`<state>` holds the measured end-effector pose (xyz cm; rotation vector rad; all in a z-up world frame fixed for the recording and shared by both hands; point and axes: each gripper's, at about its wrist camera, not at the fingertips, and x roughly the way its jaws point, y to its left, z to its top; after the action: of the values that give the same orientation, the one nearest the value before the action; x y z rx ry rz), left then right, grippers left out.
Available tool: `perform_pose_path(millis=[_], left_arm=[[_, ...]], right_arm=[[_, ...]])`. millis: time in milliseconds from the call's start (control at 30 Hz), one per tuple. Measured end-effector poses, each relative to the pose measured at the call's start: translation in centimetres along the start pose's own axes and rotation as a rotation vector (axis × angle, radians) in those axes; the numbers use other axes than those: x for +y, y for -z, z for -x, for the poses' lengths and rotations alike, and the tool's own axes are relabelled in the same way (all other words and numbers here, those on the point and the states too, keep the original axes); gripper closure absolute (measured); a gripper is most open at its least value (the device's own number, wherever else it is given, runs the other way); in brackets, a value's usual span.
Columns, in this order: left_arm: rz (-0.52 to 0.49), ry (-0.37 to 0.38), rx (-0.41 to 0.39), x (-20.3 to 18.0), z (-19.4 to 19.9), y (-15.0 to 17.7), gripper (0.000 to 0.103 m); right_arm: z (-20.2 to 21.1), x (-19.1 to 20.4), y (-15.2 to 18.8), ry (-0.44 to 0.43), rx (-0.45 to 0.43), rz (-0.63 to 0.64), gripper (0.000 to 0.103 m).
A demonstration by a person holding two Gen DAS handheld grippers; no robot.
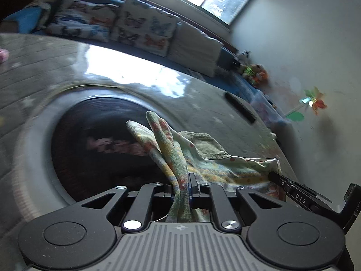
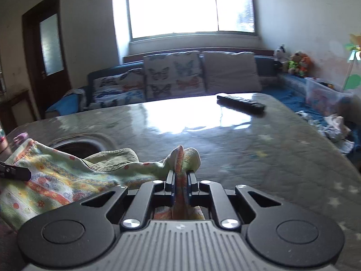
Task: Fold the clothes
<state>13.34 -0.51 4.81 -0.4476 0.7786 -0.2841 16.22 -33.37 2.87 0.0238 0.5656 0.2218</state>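
A small patterned garment (image 1: 203, 158), pale green and yellow with orange flowers, hangs stretched between my two grippers above the table. My left gripper (image 1: 181, 187) is shut on a bunched edge of it. My right gripper (image 2: 180, 183) is shut on the opposite bunched edge of the garment (image 2: 67, 176). The right gripper's black tip (image 1: 291, 187) shows at the right of the left wrist view, and the left gripper's tip (image 2: 15, 172) shows at the left edge of the right wrist view.
The glossy grey table (image 2: 225, 135) has a round dark recess (image 1: 94, 146) with a grey rim under the garment. A black remote control (image 2: 240, 103) lies at the far side. A sofa with butterfly cushions (image 2: 173, 74) stands behind, with toys (image 2: 295, 64) at the right.
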Motion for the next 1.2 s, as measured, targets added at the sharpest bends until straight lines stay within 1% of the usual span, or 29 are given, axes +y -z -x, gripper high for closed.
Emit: perform_pose_path(millis=[67, 167, 267, 333, 400, 433, 467, 500, 533, 633, 700, 800, 867, 967, 1067, 1167, 1200], left_arm=[[-0.032, 0.026, 0.023, -2.0, -1.9, -0.6, 0.092], [-0.092, 0.053, 0.052, -5.0, -4.7, -1.1, 0.092], [-0.14, 0.081, 0.076, -7.5, -7.1, -1.4, 0.092], [-0.172, 0.079, 0.096, -8.8, -8.5, -1.2, 0.092], [-0.203, 0.075, 0.116, -10.0, -9.8, -0.9, 0.09], [-0.221, 0.053, 0.121, -10.3, -10.2, -0.7, 0.087], [-0.238, 0.028, 0.126, -10.5, -10.6, -0.4, 0.087], [-0.256, 0.003, 0.13, -10.8, -11.0, -0.1, 0.083], [-0.269, -0.016, 0.129, -10.9, -11.3, 0.1, 0.075], [-0.282, -0.067, 0.109, -10.7, -11.2, 0.1, 0.068], [-0.283, -0.09, 0.084, -10.8, -11.0, -0.3, 0.068], [-0.302, -0.116, 0.042, -11.4, -11.3, -1.2, 0.07], [-0.312, -0.093, 0.039, -11.9, -11.7, -1.6, 0.07], [-0.338, -0.037, 0.063, -13.1, -12.6, -1.5, 0.073], [-0.364, 0.005, 0.089, -14.1, -13.8, -1.5, 0.073], [-0.377, 0.019, 0.107, -14.8, -15.6, -1.6, 0.074], [-0.375, 0.02, 0.113, -14.9, -16.1, -1.6, 0.077]], right_arm=[[0.4, -1.5, -0.1, 0.037, -0.009, -0.008, 0.094], [1.3, -5.3, -0.3, 0.117, -0.025, -0.042, 0.094], [1.9, -8.0, -0.2, 0.18, -0.038, -0.057, 0.094], [2.0, -9.7, -0.1, 0.209, -0.039, -0.078, 0.094], [1.8, -11.1, 0.3, 0.23, -0.017, -0.101, 0.094], [1.5, -11.8, 0.6, 0.237, -0.001, -0.113, 0.093], [1.2, -12.4, 1.0, 0.241, 0.019, -0.12, 0.092], [1.0, -12.7, 1.4, 0.247, 0.034, -0.124, 0.091], [0.8, -13.1, 1.7, 0.252, 0.046, -0.127, 0.09], [1.1, -13.3, 2.0, 0.269, 0.042, -0.132, 0.088], [1.4, -13.3, 1.8, 0.263, 0.027, -0.134, 0.087], [1.2, -12.5, 1.1, 0.215, 0.014, -0.119, 0.087], [0.7, -11.8, 0.7, 0.173, 0.014, -0.111, 0.087], [-0.8, -11.0, 0.3, 0.106, 0.036, -0.114, 0.087], [-2.4, -10.2, 0.1, 0.075, 0.06, -0.106, 0.087], [-3.8, -9.6, -0.1, 0.058, 0.082, -0.102, 0.087], [-4.2, -9.5, -0.2, 0.058, 0.086, -0.097, 0.087]])
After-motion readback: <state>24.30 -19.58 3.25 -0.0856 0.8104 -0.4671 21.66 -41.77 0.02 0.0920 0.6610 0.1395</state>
